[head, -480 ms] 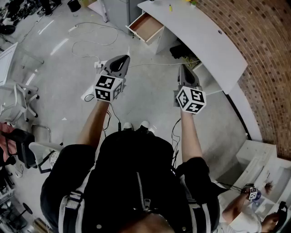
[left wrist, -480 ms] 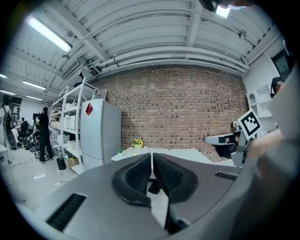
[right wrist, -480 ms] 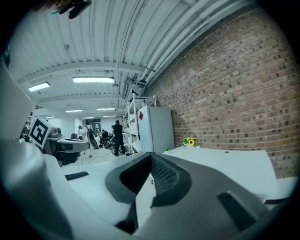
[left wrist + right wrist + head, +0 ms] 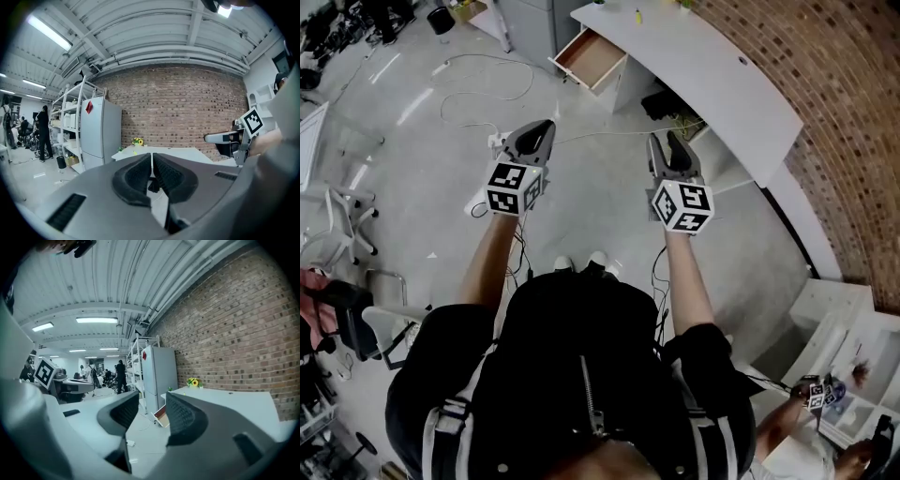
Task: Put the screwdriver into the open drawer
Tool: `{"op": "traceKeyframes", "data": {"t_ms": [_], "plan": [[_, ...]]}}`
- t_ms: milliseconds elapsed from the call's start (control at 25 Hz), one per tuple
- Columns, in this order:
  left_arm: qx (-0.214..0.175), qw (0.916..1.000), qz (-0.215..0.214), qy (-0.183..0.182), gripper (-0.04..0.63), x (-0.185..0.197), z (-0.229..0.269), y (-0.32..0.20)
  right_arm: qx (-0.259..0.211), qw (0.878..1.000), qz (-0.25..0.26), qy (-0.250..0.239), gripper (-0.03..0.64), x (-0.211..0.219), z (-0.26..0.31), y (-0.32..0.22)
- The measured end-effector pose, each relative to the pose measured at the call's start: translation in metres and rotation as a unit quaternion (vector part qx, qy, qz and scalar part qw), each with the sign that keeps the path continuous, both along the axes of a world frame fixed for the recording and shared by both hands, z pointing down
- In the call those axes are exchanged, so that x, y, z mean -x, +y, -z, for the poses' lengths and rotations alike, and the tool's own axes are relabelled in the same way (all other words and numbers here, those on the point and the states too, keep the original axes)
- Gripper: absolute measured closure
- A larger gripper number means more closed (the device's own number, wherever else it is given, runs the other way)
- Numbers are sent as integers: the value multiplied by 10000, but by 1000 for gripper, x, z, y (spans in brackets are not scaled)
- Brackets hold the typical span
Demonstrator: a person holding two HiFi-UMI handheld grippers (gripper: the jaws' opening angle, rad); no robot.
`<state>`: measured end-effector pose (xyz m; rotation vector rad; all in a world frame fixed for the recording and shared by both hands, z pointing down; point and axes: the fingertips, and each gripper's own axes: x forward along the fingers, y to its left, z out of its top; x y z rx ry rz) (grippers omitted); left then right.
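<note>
The open drawer (image 4: 591,58) sticks out of the white curved desk (image 4: 712,80) ahead of me, its wooden inside bare; it also shows between the jaws in the right gripper view, open drawer (image 4: 161,414). A small yellow-green object (image 4: 638,16) lies on the desktop, too small to identify as the screwdriver. My left gripper (image 4: 546,127) is held level over the floor, jaws shut with nothing between them (image 4: 152,157). My right gripper (image 4: 662,141) is beside it, pointing at the desk, jaws open and empty (image 4: 152,399).
Cables (image 4: 487,80) and a white power strip (image 4: 478,202) lie on the grey floor. A grey cabinet (image 4: 530,19) stands left of the desk and office chairs (image 4: 342,216) at far left. Brick wall (image 4: 834,84) behind the desk. Another person's hand (image 4: 811,398) is at bottom right.
Both grippers and the desk have shifted slightly left in the head view; the right gripper sits a little farther forward. Jaws look unchanged.
</note>
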<state>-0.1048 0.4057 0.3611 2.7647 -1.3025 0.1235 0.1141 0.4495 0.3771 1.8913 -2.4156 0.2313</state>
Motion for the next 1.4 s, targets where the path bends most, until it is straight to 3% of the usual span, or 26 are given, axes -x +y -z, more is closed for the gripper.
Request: {"op": "traceKeyframes", "data": {"t_ms": [120,840,1120,1400], "plan": [[15,10000,6,-3,563,0,-1,-4,72,9999,64,111,398,3,-3,-3],[191,9990,397,-3,563,-41,-18,-22,328,9988,300,199,391,-48,-23,-33],[185,9993,335,31,563,-57,-23,-71,387,9989,215,136,391,-62,-30,-79],[307,9994,158,16,563,-67,-37,-155,539,9984,111,129,391,-64,-43,-156]]}}
